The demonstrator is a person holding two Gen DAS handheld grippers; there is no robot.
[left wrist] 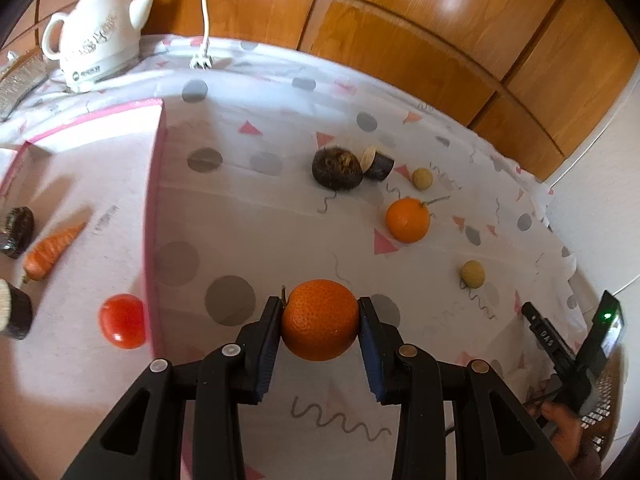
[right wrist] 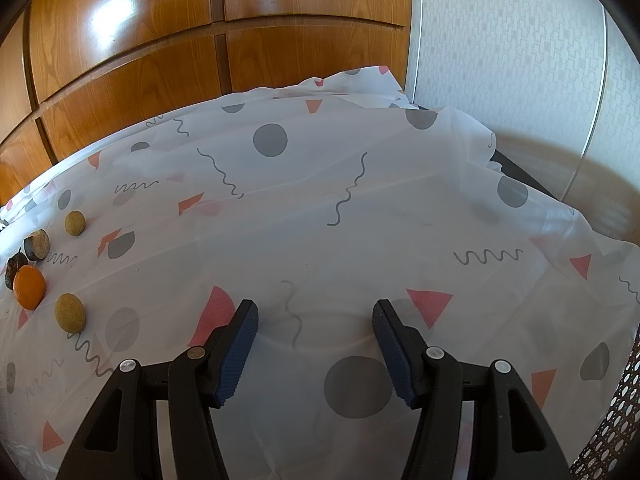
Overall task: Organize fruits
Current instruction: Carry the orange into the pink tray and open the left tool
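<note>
My left gripper (left wrist: 320, 308) is shut on an orange (left wrist: 320, 320), held above the patterned tablecloth (left wrist: 280, 220). To its left stands a pink-edged box (left wrist: 154, 200) holding a tomato (left wrist: 122, 321), a carrot (left wrist: 52, 250) and dark cut pieces (left wrist: 16, 232). On the cloth farther off lie a second orange (left wrist: 408, 220), a dark round fruit (left wrist: 337, 168), a cut dark piece (left wrist: 378, 165) and two small tan fruits (left wrist: 423, 179) (left wrist: 473, 274). My right gripper (right wrist: 316, 312) stands open over bare cloth; the second orange (right wrist: 29, 286) and tan fruits (right wrist: 70, 313) lie far to its left.
A white kettle (left wrist: 94, 36) with its cord and plug (left wrist: 202, 62) stands at the back left. Wooden cabinet doors (left wrist: 440, 40) run behind the table. The other gripper's body and a hand (left wrist: 568, 368) show at the lower right. The cloth's right edge (right wrist: 560, 208) drops off near a wall.
</note>
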